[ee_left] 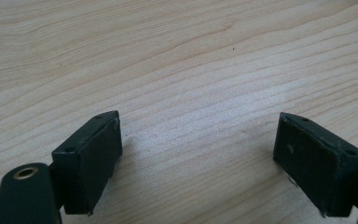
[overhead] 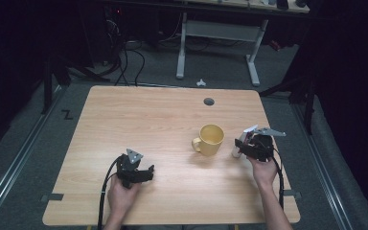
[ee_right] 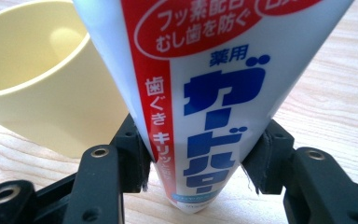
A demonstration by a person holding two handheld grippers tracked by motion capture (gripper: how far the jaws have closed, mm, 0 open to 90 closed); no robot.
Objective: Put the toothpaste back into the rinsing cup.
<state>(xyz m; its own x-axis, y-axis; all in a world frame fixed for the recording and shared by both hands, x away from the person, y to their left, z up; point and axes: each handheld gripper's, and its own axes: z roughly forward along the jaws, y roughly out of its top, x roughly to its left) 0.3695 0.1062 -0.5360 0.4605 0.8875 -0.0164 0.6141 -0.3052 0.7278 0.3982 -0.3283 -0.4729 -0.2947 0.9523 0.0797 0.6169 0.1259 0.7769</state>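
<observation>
Wooden table (overhead: 163, 120) | right gripper (overhead: 243, 143) clamps toothpaste tube (ee_right: 214, 93) | left gripper (overhead: 146, 173) spread, low

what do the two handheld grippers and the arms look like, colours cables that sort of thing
Both are black. The left gripper carries a grey three-cornered plate on top, and a black cable trails from it toward the table's near edge. The right gripper has a similar grey plate and its own black cable running along the forearm. Their jaws end in blocky black pads with small screw holes. Both forearms are bare, no sleeves in sight.
</observation>
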